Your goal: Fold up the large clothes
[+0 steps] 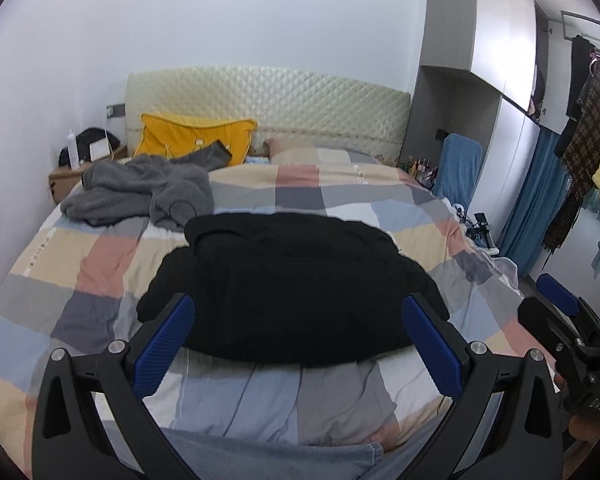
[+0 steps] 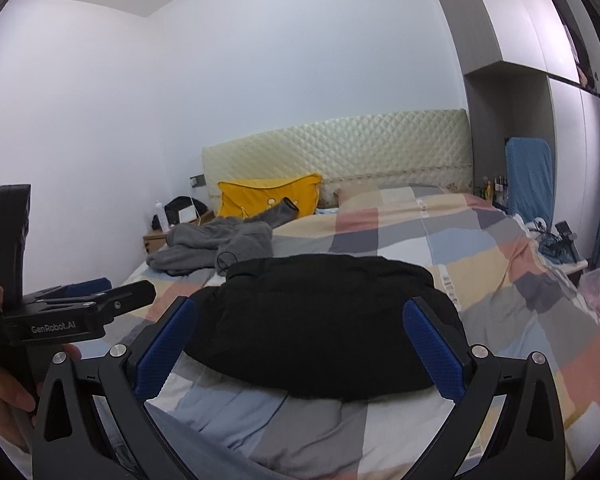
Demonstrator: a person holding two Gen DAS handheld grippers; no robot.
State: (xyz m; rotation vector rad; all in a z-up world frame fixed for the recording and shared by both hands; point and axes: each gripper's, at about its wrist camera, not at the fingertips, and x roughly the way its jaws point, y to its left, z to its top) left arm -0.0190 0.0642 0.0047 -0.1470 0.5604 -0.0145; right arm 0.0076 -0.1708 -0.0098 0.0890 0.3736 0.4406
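Both my grippers, left (image 1: pixel 298 340) & right (image 2: pixel 300 340), fingers spread & empty over the black garment (image 1: pixel 292 284) on the bed (image 1: pixel 100 264); it looks folded, so next probably the grey fleece (image 1: pixel 140 192).

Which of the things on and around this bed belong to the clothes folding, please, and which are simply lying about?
Job:
black garment, lying folded on the bed
grey garment, crumpled
left gripper, open
right gripper, open

Lying about:
yellow pillow
hanging clothes
nightstand
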